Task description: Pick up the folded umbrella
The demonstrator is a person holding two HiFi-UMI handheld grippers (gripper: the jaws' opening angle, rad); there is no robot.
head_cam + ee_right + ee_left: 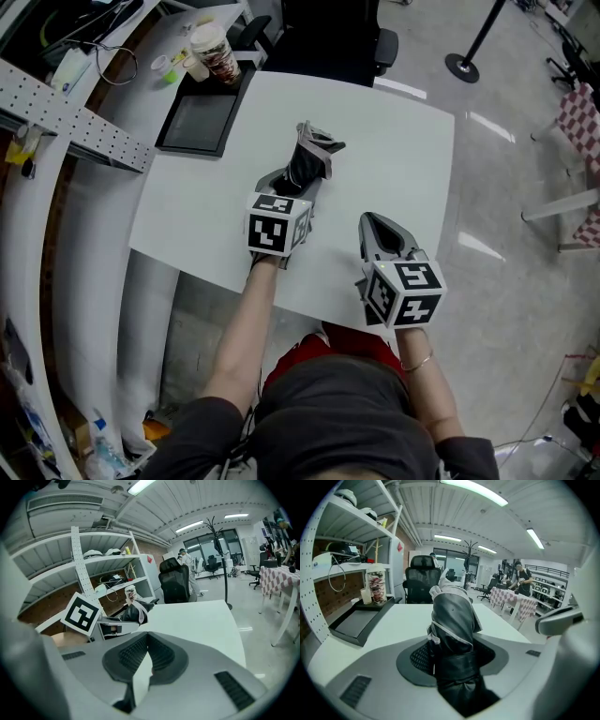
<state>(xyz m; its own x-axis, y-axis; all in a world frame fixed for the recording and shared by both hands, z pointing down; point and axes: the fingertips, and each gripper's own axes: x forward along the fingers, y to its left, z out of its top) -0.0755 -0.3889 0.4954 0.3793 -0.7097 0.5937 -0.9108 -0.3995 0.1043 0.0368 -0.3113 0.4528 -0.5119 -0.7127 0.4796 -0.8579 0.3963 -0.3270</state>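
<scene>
The folded umbrella (309,159), black with a pale trim, is lifted over the middle of the white table (403,150). My left gripper (297,181) is shut on its lower part. In the left gripper view the umbrella (453,616) stands up between the two pads and leans away from the camera; its handle end is hidden below the jaws. My right gripper (374,225) hovers near the table's front edge, to the right of the left one, jaws together and holding nothing. From the right gripper view (147,637) the umbrella (133,612) shows at the left, beyond the left gripper's marker cube.
A black tray (200,119) lies at the table's far left corner, with a patterned cup (214,52) and a small green cup (166,67) behind it. A black office chair (328,37) stands past the far edge. A perforated shelf rail (80,122) runs along the left.
</scene>
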